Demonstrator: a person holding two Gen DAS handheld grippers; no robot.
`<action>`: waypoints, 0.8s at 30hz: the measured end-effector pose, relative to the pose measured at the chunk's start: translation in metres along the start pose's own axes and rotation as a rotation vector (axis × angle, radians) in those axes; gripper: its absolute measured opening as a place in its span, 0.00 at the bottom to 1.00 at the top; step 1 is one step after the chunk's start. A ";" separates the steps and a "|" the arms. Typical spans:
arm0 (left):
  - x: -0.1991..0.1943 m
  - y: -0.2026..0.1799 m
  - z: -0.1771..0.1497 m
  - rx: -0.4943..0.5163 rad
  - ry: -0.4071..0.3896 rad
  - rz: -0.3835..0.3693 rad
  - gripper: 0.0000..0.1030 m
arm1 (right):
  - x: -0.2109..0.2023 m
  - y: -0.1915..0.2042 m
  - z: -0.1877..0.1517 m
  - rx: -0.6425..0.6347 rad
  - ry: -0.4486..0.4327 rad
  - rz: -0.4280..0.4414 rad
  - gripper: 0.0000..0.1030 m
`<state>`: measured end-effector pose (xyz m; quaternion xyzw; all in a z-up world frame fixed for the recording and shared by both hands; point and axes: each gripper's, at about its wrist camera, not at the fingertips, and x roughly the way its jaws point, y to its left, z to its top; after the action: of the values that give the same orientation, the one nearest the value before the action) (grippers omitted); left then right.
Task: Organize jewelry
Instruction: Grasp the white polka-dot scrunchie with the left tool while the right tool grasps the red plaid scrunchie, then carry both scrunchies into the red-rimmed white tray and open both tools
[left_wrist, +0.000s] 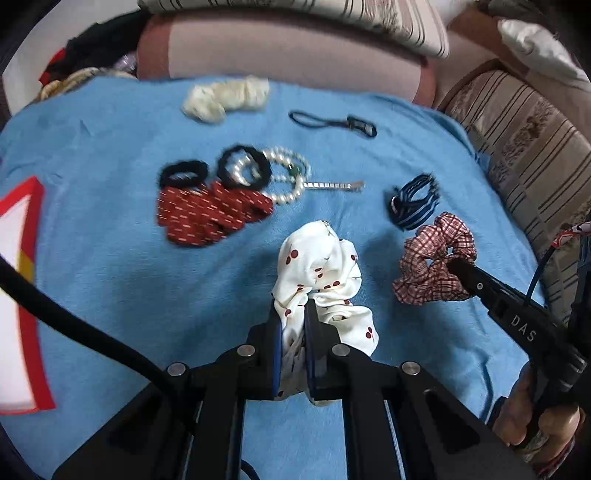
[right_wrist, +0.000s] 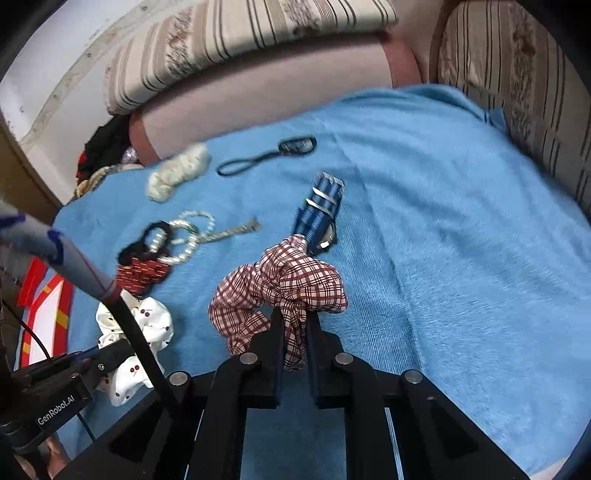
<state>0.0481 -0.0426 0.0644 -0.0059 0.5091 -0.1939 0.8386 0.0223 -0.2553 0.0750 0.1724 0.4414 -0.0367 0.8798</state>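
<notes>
My left gripper (left_wrist: 293, 314) is shut on a white cherry-print scrunchie (left_wrist: 321, 269), also seen at the lower left of the right wrist view (right_wrist: 140, 325). My right gripper (right_wrist: 295, 321) is shut on a red plaid scrunchie (right_wrist: 288, 280), which also shows at the right of the left wrist view (left_wrist: 436, 258). A blue striped watch strap (right_wrist: 319, 210) lies just beyond it. A pile of black hair ties (left_wrist: 243, 166), a pearl bracelet (left_wrist: 291, 177), a metal hair clip (left_wrist: 332, 184) and a dark red scrunchie (left_wrist: 207, 212) lies mid-left on the blue cloth (left_wrist: 110, 258).
A cream scrunchie (left_wrist: 225, 98) and a black cord with a clip (left_wrist: 332, 122) lie at the far side. A red-edged white box (left_wrist: 18, 295) sits at the left edge. Striped sofa cushions (left_wrist: 517, 147) border the cloth behind and to the right.
</notes>
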 end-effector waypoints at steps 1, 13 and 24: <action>-0.008 0.004 -0.002 0.002 -0.017 0.004 0.09 | -0.007 0.004 0.000 -0.007 -0.009 0.002 0.11; -0.119 0.108 -0.026 -0.117 -0.207 0.109 0.09 | -0.052 0.090 -0.005 -0.168 -0.047 0.061 0.11; -0.178 0.258 -0.062 -0.363 -0.257 0.284 0.09 | -0.050 0.247 -0.025 -0.417 0.014 0.303 0.11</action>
<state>0.0055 0.2665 0.1329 -0.1094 0.4205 0.0227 0.9004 0.0266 -0.0194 0.1675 0.0518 0.4145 0.1885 0.8888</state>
